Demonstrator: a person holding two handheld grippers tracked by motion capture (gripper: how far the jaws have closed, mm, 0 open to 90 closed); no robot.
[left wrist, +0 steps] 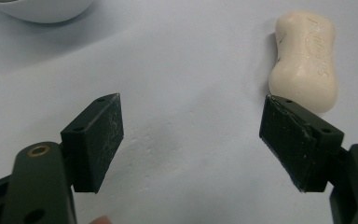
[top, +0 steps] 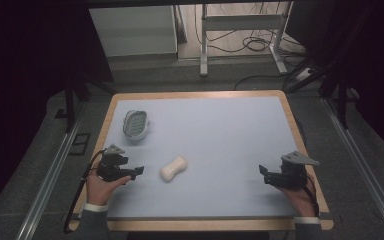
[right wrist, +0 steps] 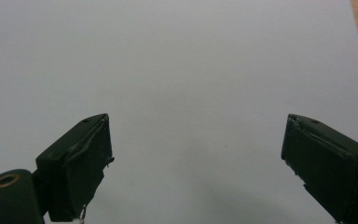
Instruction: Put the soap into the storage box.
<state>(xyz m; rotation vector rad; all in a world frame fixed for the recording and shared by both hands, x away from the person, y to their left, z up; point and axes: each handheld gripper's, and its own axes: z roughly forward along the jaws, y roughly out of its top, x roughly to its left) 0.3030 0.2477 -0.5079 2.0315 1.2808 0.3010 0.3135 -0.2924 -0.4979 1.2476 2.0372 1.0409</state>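
Jaws spread wide on both the left gripper (top: 139,171) and right gripper (top: 263,170), nothing held. Soap bar (top: 173,168) lies on the desk (top: 230,130), just beside the left gripper; soap dish (top: 135,124) farther back. Soap likely light, stiff, slippery: grip across its narrow waist.

Left hand-held gripper (top: 139,171) and right hand-held gripper (top: 263,172) — both gaping, empty.
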